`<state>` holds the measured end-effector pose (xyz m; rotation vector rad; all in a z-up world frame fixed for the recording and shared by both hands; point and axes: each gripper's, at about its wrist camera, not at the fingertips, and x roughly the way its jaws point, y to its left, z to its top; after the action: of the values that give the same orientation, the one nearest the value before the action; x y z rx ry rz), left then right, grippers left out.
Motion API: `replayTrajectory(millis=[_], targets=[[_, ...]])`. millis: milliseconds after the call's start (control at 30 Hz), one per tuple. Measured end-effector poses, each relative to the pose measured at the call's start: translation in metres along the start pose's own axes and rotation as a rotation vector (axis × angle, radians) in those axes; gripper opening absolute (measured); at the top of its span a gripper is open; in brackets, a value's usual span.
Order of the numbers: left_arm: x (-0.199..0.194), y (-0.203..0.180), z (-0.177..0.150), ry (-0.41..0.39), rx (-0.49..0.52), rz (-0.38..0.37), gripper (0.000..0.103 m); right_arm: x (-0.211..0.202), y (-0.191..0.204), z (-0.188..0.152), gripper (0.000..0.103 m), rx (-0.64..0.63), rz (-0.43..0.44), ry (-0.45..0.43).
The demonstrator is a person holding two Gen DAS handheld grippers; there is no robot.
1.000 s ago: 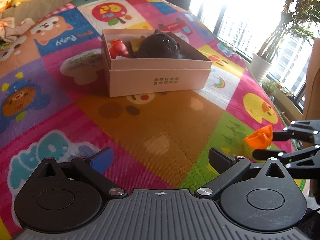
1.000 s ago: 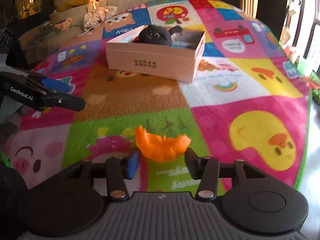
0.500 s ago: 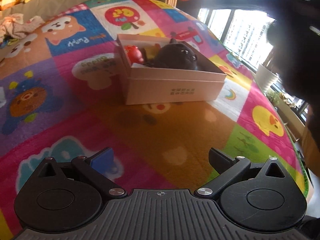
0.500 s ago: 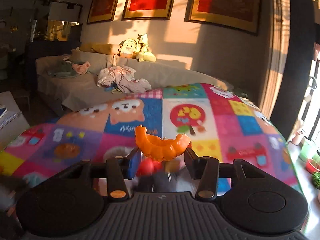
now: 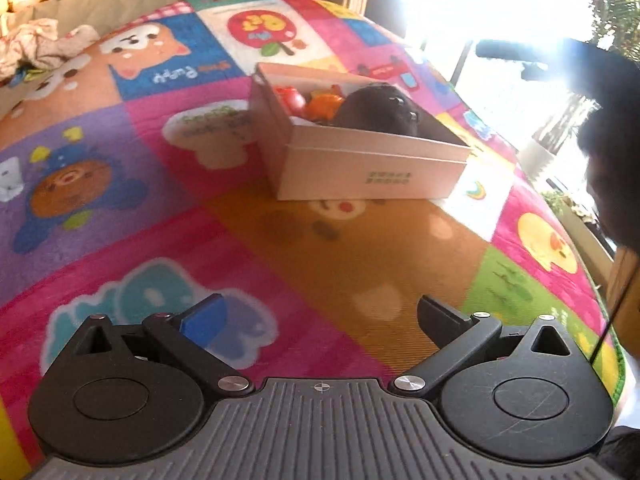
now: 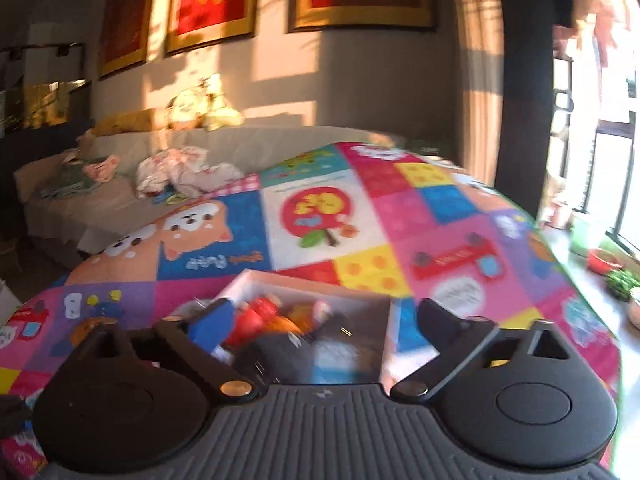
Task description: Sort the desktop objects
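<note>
A white cardboard box (image 5: 372, 176) stands on the colourful play mat (image 5: 340, 264). In it lie a black plush toy (image 5: 380, 110), a red toy (image 5: 292, 98) and an orange toy piece (image 5: 326, 106). My left gripper (image 5: 320, 312) hovers open over the mat, short of the box, with nothing between its fingers. My right gripper (image 6: 324, 312) hangs above the box (image 6: 280, 280); its jaws are opening wide and hold nothing. Beneath them the orange piece (image 6: 298, 320), the red toy (image 6: 256, 316) and the black plush (image 6: 280, 354) show blurred. The left wrist view shows the right gripper as a dark backlit shape (image 5: 516, 58).
A sofa (image 6: 240, 148) with crumpled clothes (image 6: 180, 172) and plush toys (image 6: 200, 104) runs along the mat's far side. Bright windows and potted plants (image 5: 560, 120) lie to the right, past the mat's green edge (image 5: 612, 340). A person's dark silhouette (image 5: 612, 160) fills the right rim.
My right gripper rose from the mat with the orange piece, went over the box and let go; the piece now lies in the box. The left gripper edged slightly nearer the box.
</note>
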<state>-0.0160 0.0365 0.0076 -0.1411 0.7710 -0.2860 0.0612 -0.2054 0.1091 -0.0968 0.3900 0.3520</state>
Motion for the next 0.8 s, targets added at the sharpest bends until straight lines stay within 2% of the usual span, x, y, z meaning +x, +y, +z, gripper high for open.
replayTrajectory(millis=[67,133,267,367,500,600,800], targets=[[0.004,-0.005,-0.001,0.017,0.014,-0.002,0.103,-0.02,-0.008,-0.017,0.103,0.018,-0.028,0.013],[0.007,-0.011,-0.003,0.02,0.032,0.012,0.103,-0.032,-0.013,-0.035,0.103,0.047,-0.044,0.064],[0.012,-0.024,-0.005,0.002,0.08,0.06,0.103,-0.034,-0.011,-0.085,0.103,0.119,-0.032,0.236],[0.02,-0.033,-0.002,-0.038,0.122,0.101,0.103,-0.023,0.003,-0.114,0.103,0.095,-0.031,0.329],[0.034,-0.038,0.004,-0.084,0.146,0.156,0.103,-0.007,0.016,-0.122,0.103,0.063,-0.065,0.362],[0.047,-0.037,0.005,-0.06,0.152,0.178,0.103,0.01,0.018,-0.124,0.103,0.042,-0.117,0.384],[0.047,-0.039,0.003,-0.064,0.165,0.187,0.103,0.012,0.008,-0.13,0.103,0.126,-0.104,0.343]])
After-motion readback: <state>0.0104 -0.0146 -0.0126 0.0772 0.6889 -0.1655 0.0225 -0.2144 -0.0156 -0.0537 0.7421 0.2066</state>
